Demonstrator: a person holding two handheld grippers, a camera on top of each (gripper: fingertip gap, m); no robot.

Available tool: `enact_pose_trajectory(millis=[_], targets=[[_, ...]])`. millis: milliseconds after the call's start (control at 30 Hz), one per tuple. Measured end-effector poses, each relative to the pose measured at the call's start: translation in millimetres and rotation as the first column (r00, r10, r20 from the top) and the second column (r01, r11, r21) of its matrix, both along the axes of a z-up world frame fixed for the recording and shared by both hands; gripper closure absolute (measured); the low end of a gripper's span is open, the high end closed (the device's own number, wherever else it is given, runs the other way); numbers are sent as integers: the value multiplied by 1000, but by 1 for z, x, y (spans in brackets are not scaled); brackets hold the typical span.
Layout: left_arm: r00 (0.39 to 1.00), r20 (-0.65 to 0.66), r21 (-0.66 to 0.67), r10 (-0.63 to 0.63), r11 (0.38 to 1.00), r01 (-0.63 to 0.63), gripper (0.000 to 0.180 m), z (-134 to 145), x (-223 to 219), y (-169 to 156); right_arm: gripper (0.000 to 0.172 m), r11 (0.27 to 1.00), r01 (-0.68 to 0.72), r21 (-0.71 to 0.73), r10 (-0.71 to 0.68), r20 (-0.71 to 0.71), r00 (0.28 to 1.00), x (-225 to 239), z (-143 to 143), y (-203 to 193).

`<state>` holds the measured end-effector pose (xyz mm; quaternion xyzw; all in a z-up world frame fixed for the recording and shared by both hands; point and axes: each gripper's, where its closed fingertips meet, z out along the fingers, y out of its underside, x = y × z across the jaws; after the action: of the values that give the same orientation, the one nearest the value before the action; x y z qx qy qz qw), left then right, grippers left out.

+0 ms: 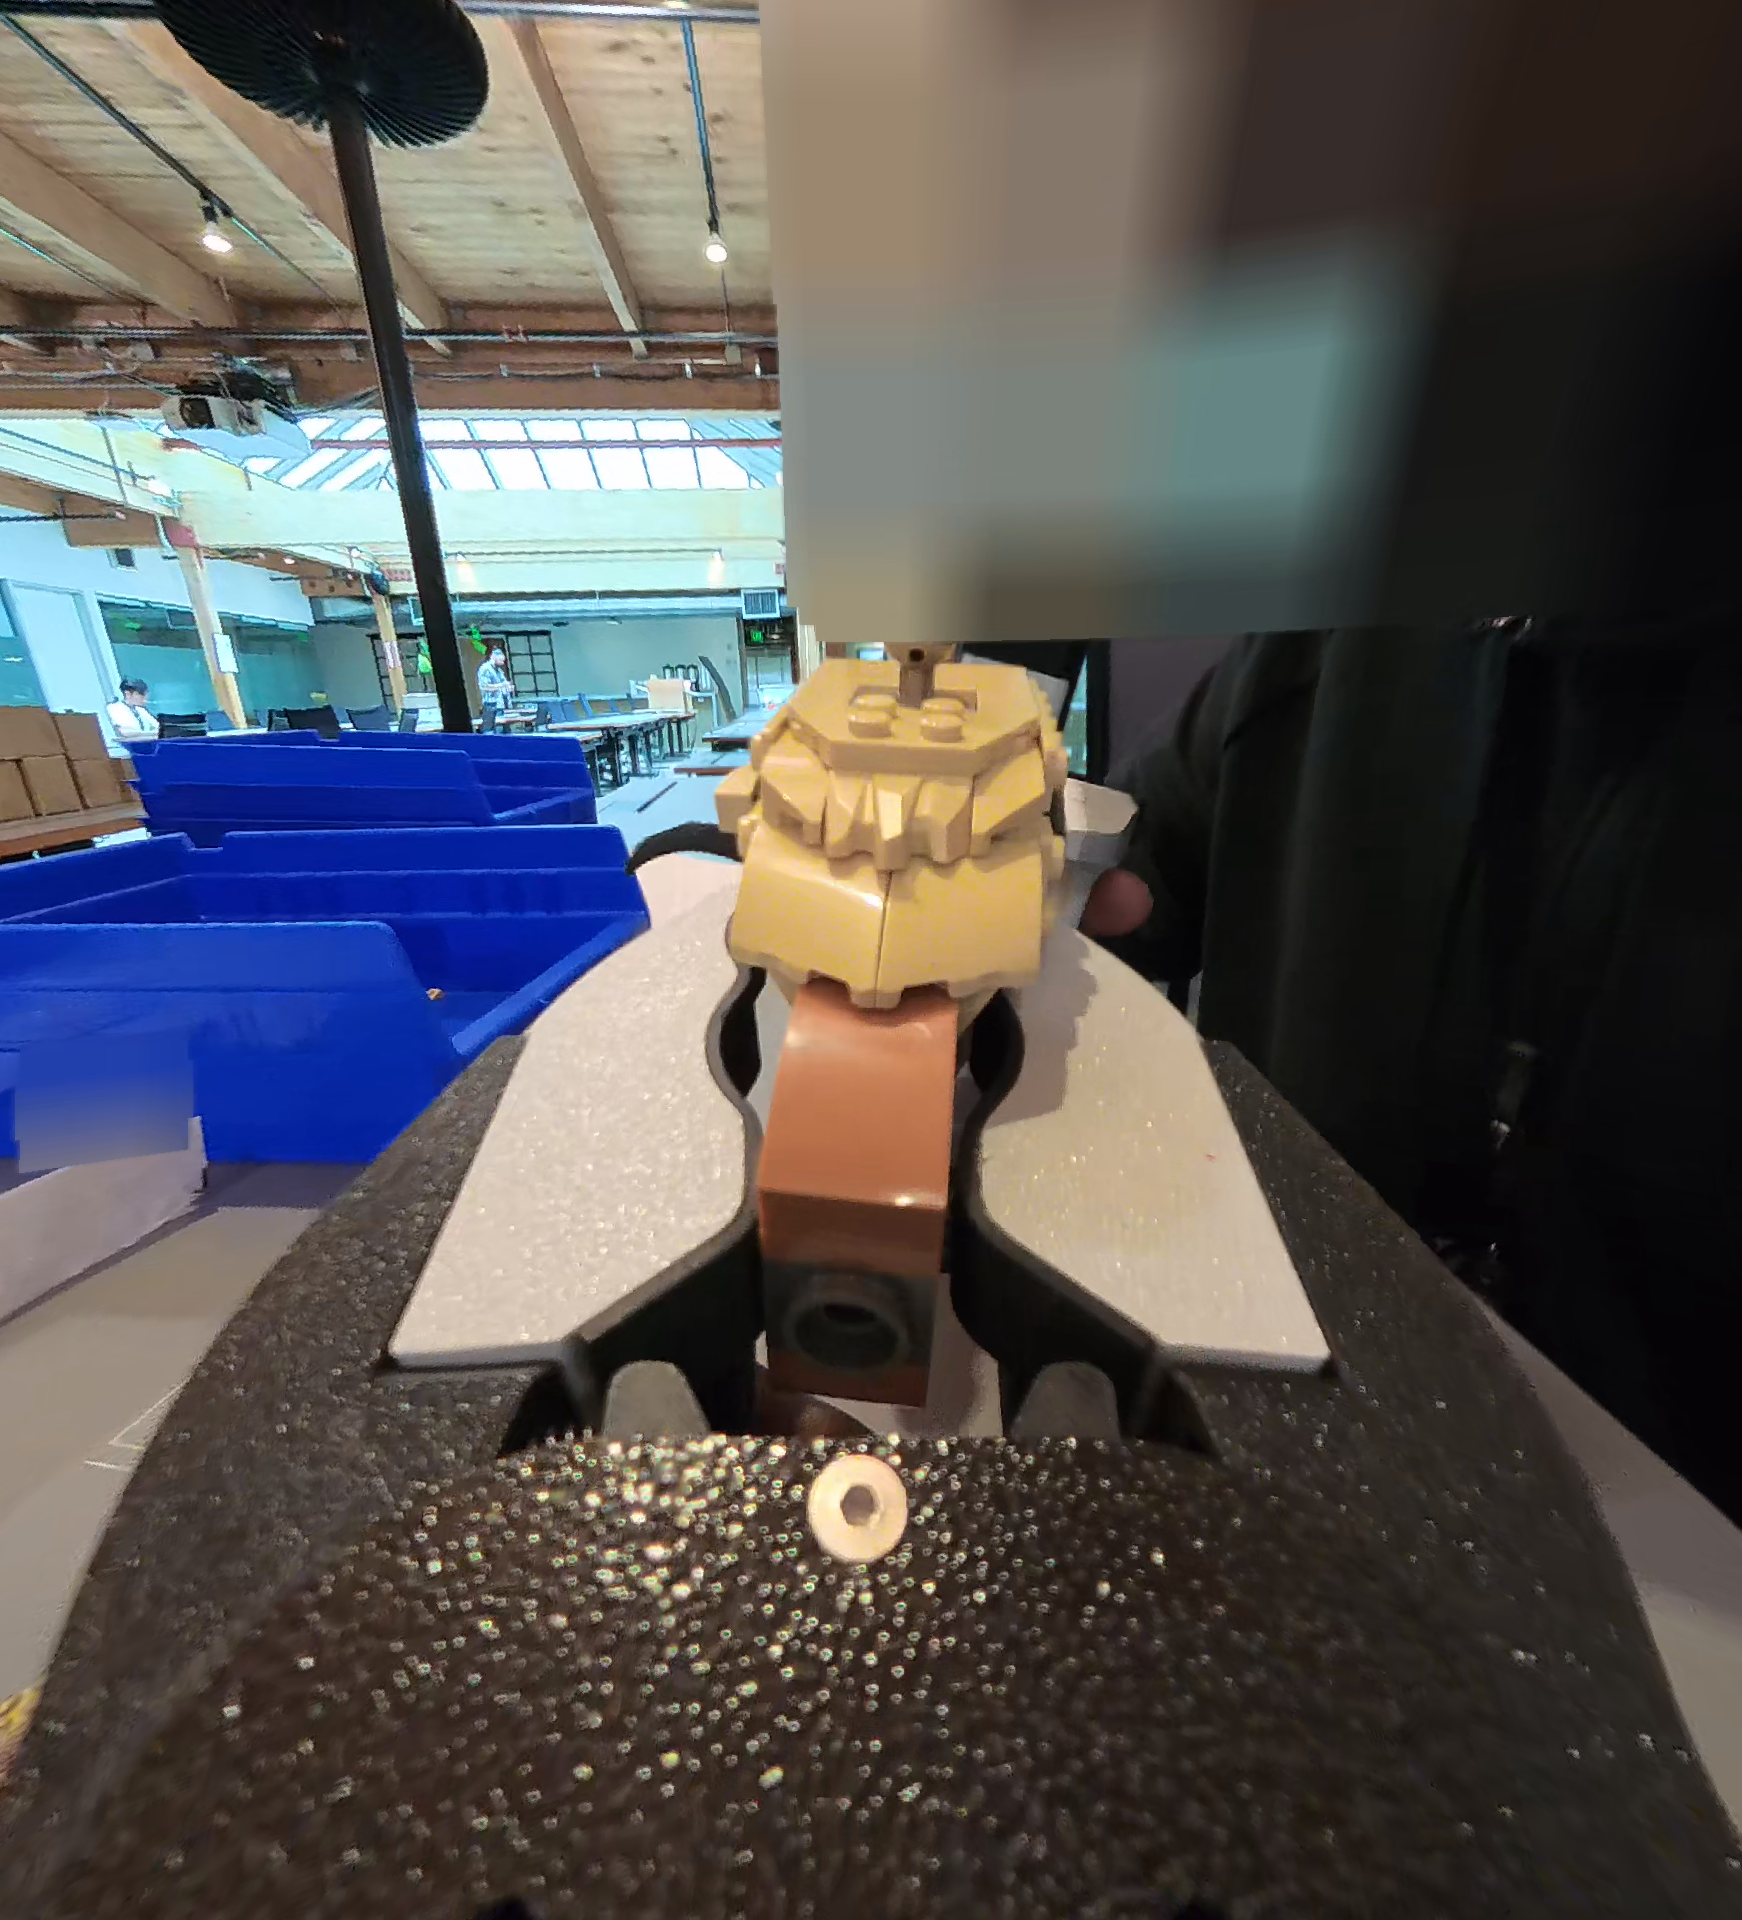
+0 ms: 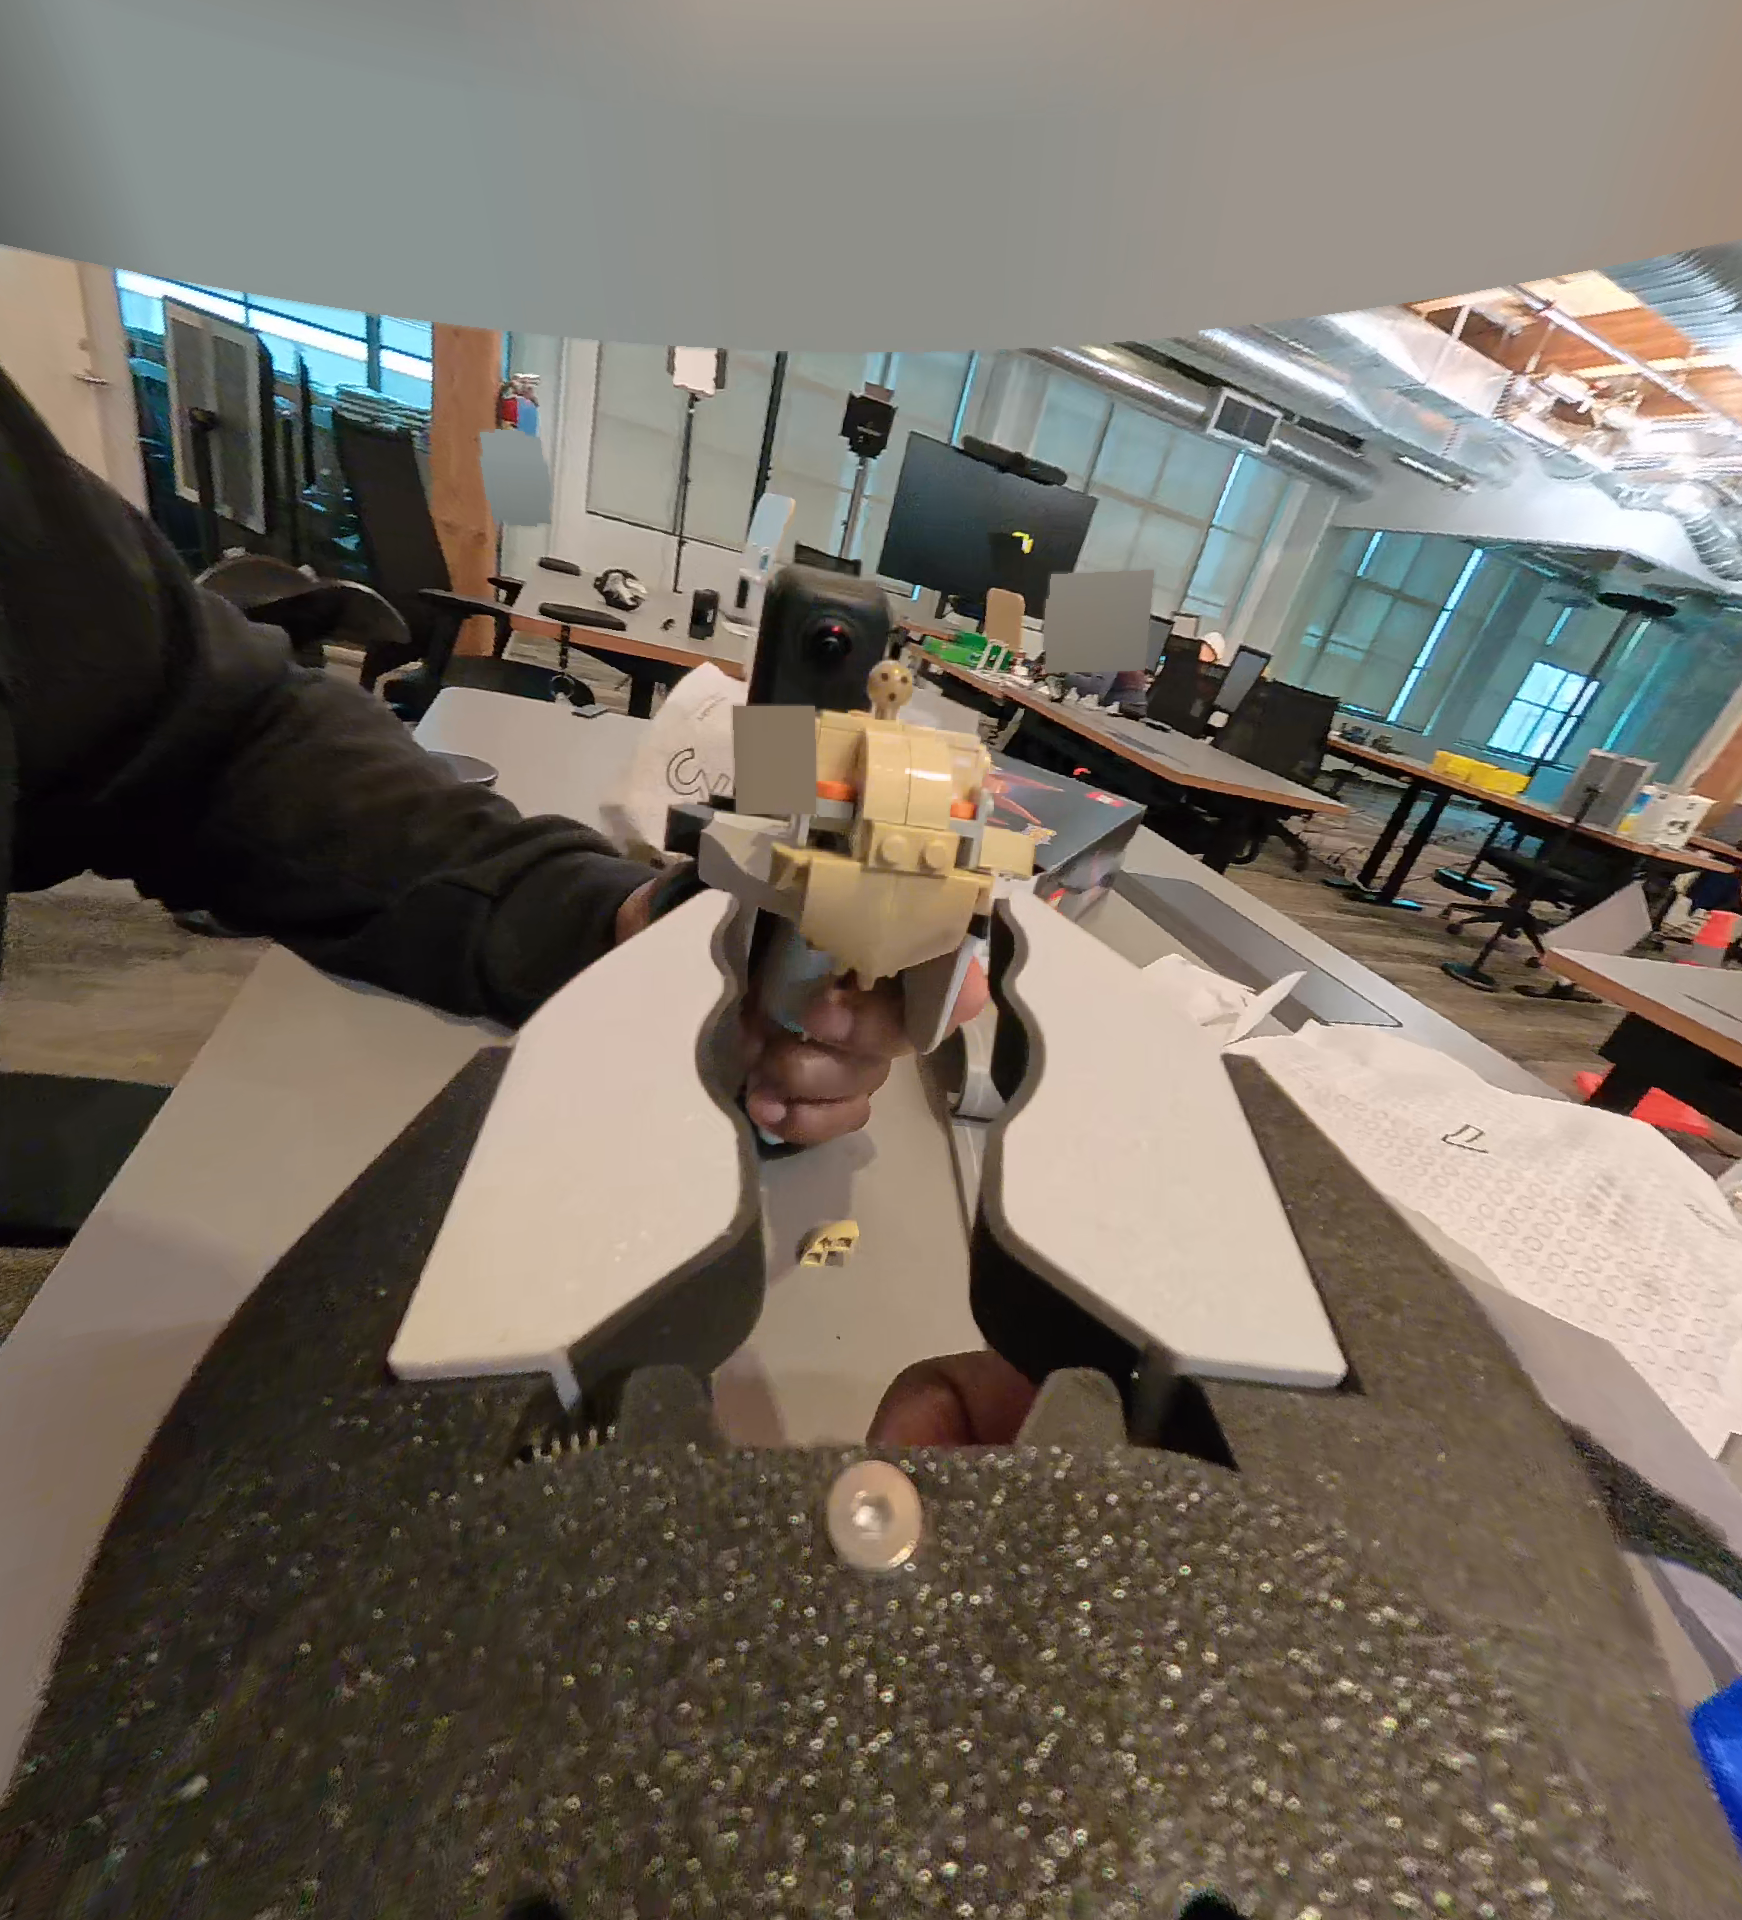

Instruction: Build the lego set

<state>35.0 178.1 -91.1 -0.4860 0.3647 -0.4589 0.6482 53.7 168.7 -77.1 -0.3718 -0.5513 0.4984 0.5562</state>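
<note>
Blue bins (image 1: 254,935) fill the left of the frame on our worktop (image 1: 67,1455). Our left claw (image 1: 872,997) grips the tan brick model (image 1: 893,852) by its brown stem (image 1: 862,1122), long axis running straight ahead. At centre frame, our right claw (image 2: 872,935) stands parted about the same model's tip, pads apparently clear of it

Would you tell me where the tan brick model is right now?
In both wrist views the tan brick model sits centre frame, at the fingertips of the left gripper, with blue bins to its left.
</note>
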Motion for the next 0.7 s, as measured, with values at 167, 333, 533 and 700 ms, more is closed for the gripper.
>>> enact_pose_trajectory(millis=[167,333,533,700], targets=[[999,44,-34,-5,999,7,144,3,0,3,129,999,51,-9,-51,-21,998,-1,6,4],[999,53,-59,-6,998,9,144,3,2,6,130,997,70,-22,-71,-28,997,-1,10,8],[999,38,-68,-12,998,15,144,1,5,7,135,997,59,-39,-60,-26,998,-1,10,9],[1000,19,-68,-21,997,22,143,-1,8,6,138,999,35,-39,-36,-14,999,-2,8,5]])
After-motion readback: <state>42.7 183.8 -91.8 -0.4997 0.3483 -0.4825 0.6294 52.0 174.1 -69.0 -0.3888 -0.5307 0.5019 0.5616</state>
